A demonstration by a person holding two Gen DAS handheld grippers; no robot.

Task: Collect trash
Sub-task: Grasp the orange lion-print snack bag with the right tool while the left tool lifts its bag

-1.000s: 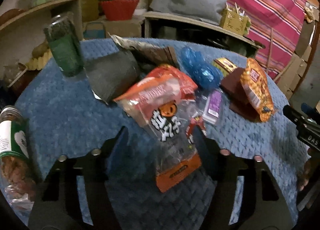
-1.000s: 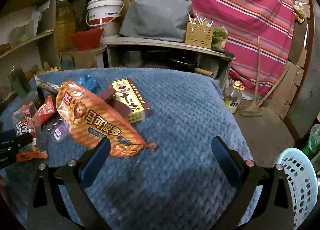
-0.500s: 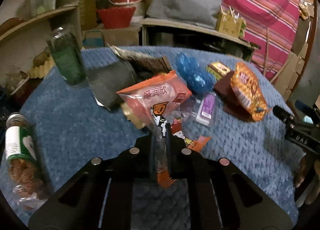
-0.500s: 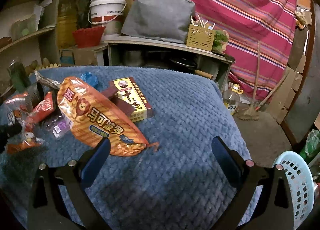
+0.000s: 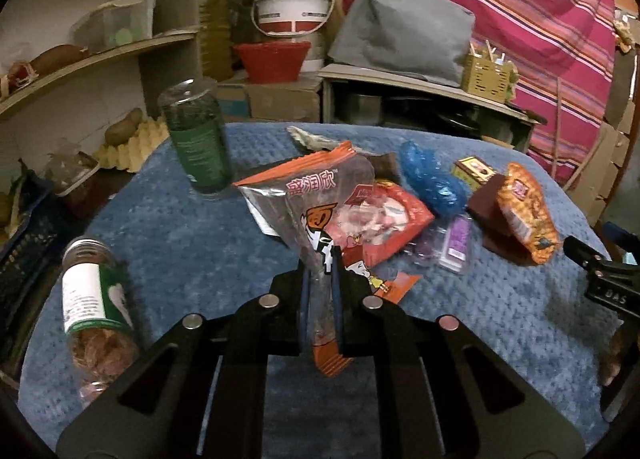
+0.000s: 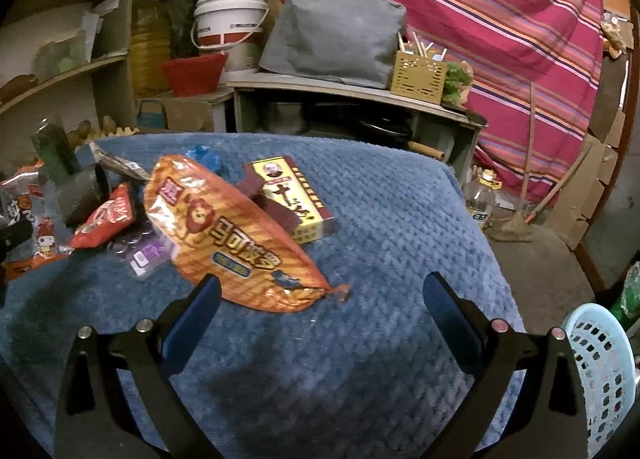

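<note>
Left wrist: wrapper (image 5: pixel 316 219) upright, tool-pinched.

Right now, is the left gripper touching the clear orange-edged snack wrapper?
Touching. The left wrist view shows the left gripper shut on the clear orange-edged snack wrapper, both pads pinching its lower end.

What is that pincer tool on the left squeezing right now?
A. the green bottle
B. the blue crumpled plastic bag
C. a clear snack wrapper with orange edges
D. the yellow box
C. In the left wrist view the left gripper has its jaws pressed together on the clear snack wrapper with orange edges, whose top rises above the table.
</note>
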